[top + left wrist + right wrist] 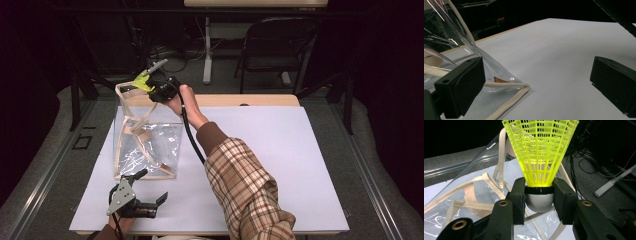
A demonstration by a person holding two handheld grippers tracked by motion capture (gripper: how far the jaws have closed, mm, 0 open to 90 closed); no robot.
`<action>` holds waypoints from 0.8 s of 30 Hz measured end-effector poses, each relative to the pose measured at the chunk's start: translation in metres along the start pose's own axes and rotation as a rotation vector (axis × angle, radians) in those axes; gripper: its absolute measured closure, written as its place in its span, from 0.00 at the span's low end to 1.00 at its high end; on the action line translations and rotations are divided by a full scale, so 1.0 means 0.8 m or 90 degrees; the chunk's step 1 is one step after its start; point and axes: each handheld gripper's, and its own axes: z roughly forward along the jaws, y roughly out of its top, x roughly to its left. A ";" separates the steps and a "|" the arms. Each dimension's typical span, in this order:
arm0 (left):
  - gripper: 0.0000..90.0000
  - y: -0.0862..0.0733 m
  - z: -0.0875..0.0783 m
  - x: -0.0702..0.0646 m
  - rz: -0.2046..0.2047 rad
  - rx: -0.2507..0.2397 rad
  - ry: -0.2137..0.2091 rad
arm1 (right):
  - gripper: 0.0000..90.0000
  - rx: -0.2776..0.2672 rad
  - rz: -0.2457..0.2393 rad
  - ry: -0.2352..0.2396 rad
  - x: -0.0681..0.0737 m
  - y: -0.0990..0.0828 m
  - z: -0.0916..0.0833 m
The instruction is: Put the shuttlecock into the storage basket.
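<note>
The right gripper's fingers [517, 200] pinch the white cork of a yellow shuttlecock [539, 152] from both sides, its mesh skirt flaring away from them, held above the far rim of a clear plastic bag [145, 142] with cream trim. The left gripper [142, 192] rests at the bag's near edge, fingers spread wide, one just beside the bag's corner.

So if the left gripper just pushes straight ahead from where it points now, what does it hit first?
Probably nothing soon: between the open left gripper jaws lies bare white table sheet. The clear bag and its cream-trimmed corner sit just left of that line, so its left jaw might graze it.
</note>
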 end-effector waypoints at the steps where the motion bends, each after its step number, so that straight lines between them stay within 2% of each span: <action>1: 0.00 0.000 0.000 0.000 0.001 0.001 0.000 | 0.71 0.000 0.000 -0.001 0.000 0.000 0.000; 12: 0.00 0.000 0.000 0.000 0.001 0.002 0.000 | 0.59 -0.006 0.012 -0.001 -0.006 -0.003 -0.007; 19: 0.00 0.000 0.000 0.000 0.001 0.003 0.000 | 0.46 -0.007 0.023 0.013 -0.013 -0.011 -0.025; 24: 0.00 0.000 0.001 0.000 0.001 0.004 0.002 | 0.32 -0.007 0.030 0.030 -0.020 -0.020 -0.039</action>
